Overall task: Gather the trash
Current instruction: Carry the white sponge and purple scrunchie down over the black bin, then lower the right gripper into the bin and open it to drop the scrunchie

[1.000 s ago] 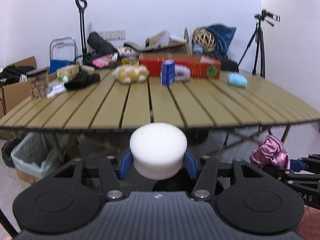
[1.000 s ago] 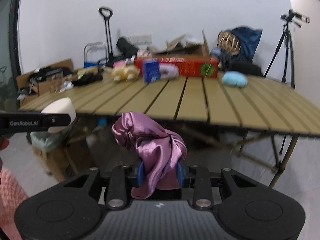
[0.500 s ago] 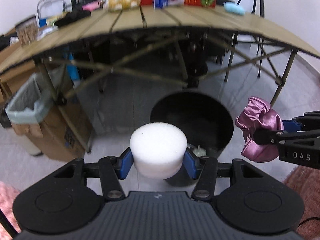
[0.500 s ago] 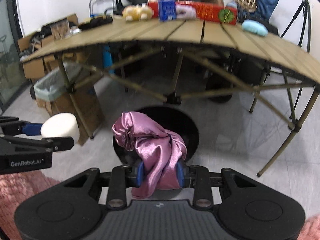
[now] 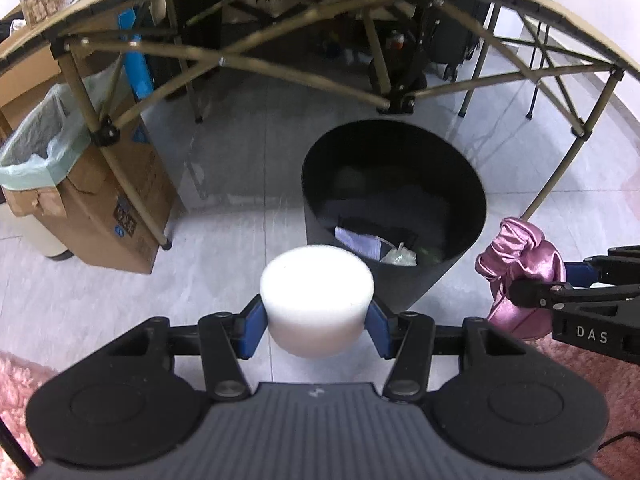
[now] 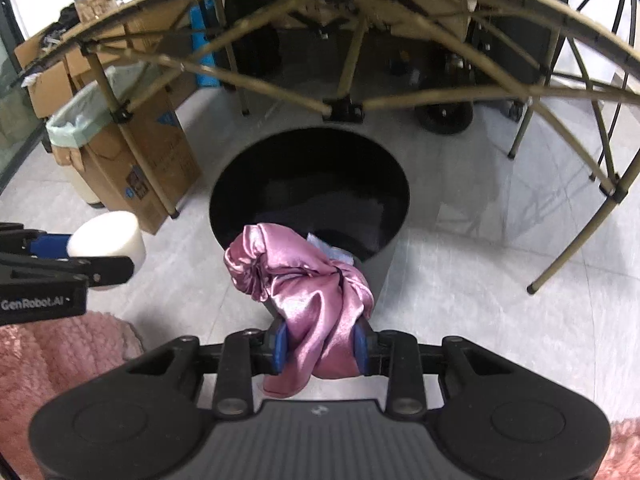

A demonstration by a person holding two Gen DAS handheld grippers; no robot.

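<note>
1. Our left gripper (image 5: 318,322) is closed on a white foam puck (image 5: 317,304). The blue pads squeeze its round sides. It looks very light and soft, so a gentle squeeze on the sides is enough.
2. Our right gripper (image 6: 320,340) is closed on a pink shiny cloth (image 6: 308,280). The cloth is floppy and looks slippery. It is pinched in the bunched middle, and the loose ends hang out above and below.
3. The black trash bin (image 6: 384,248) stands on the floor just in front of both grippers. Its mouth is wide open, with some paper scraps (image 5: 358,240) at the bottom.
4. The foam puck hangs near the bin's near rim, not over the hole yet, we think. The cloth seems closer to the hole.
5. The counter (image 5: 560,8) is above and behind the bin. Its crossed legs (image 5: 554,184) stand near the bin's sides.
6. A cardboard box (image 5: 112,200) and a lined bin (image 5: 36,148) stand off to the left, out of the way.
7. A pink fluffy rug (image 6: 52,360) lies under our grippers.
</note>
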